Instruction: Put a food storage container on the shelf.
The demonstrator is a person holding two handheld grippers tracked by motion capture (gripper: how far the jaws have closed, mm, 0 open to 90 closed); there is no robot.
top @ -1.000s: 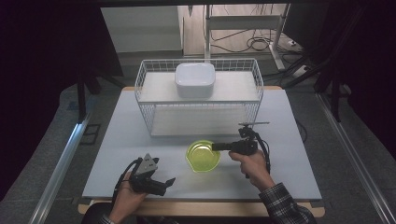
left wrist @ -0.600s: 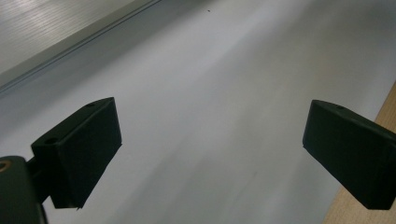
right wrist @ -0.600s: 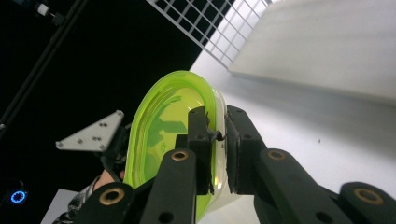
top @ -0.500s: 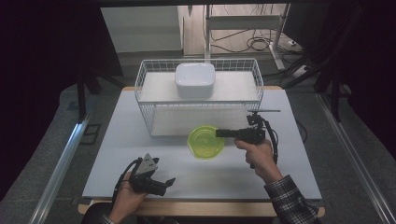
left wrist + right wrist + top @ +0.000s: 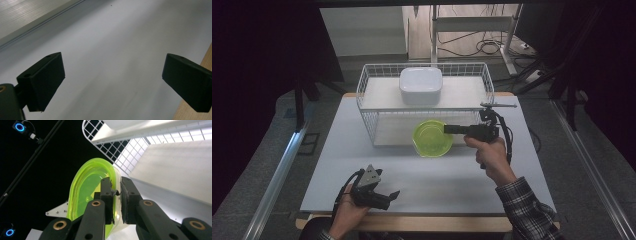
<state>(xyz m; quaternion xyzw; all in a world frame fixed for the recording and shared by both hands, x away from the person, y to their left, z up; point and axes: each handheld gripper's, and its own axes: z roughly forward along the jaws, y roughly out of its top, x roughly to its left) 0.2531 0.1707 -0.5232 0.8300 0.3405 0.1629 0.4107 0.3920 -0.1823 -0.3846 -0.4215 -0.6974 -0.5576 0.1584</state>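
Note:
A translucent lime-green bowl (image 5: 432, 138) hangs above the table in front of the white wire basket (image 5: 371, 122). My right gripper (image 5: 448, 129) is shut on its right rim, one jaw inside and one outside, as the right gripper view shows on the green bowl (image 5: 87, 190). A white square bowl (image 5: 420, 85) sits on the upper shelf of the basket. My left gripper (image 5: 393, 195) rests low at the table's front left, open, with nothing between its fingers (image 5: 42, 80) but bare table surface.
The white table (image 5: 332, 150) spreads around both hands, with a wooden front edge (image 5: 205, 62) close to the left gripper. The basket's lower shelf (image 5: 392, 131) lies behind the held bowl. Dark floor and cables surround the table.
My right gripper has lifted the green bowl off the table and carried it away from me, toward the basket. The left gripper has stayed put.

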